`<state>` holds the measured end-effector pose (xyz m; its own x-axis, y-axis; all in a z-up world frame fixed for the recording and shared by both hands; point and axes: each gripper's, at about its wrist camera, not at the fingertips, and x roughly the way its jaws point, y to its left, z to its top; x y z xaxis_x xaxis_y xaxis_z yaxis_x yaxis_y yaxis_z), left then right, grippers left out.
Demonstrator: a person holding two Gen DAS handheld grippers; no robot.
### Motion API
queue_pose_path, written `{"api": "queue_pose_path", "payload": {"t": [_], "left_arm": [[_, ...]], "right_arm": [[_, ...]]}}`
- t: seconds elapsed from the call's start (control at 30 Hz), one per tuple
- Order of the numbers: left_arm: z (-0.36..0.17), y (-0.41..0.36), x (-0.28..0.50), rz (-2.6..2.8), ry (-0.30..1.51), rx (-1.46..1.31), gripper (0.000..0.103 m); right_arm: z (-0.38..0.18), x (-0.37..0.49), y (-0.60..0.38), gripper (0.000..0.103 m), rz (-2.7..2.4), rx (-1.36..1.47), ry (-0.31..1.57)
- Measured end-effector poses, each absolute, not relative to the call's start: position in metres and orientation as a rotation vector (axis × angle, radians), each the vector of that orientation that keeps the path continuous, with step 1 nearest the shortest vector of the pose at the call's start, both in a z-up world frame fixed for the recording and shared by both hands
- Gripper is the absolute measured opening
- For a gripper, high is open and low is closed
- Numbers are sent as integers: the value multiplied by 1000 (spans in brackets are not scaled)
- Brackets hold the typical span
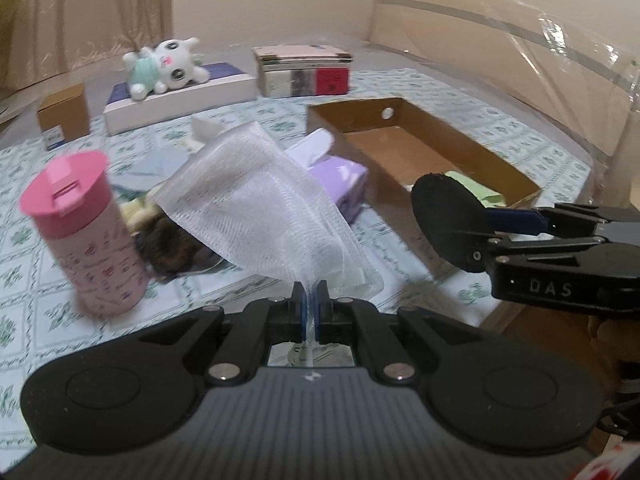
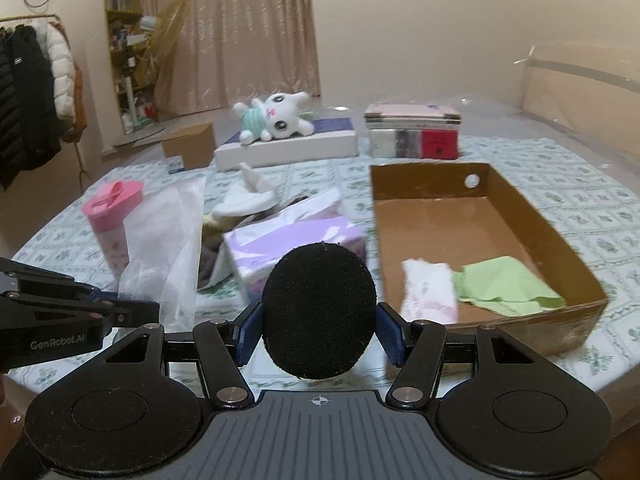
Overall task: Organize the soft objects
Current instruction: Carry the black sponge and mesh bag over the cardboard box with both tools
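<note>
Cardboard box (image 2: 520, 208) at the bed's right edge holds two cloths; plush toy (image 2: 276, 118) and tissues remain outside. Left gripper (image 1: 310, 300) pinches white mesh pouch (image 1: 260, 200); right gripper (image 2: 319, 334) clamps black foam pad (image 2: 319, 308).

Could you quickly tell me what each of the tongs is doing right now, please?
Left tongs: closed, pinching the edge of the white mesh bag.
Right tongs: closed on the black round sponge pad.
</note>
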<state>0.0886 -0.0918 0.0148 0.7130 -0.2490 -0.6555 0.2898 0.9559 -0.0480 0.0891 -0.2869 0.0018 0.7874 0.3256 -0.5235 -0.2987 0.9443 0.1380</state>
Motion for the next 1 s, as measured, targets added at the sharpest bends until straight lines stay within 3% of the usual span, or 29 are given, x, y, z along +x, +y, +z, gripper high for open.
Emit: {"api": "queue_pose_path", "payload": {"t": [1.0], "left_arm": [[16, -243, 202, -590, 698, 177, 3]], "right_arm": [[7, 156, -425, 60, 71, 105, 548]]}}
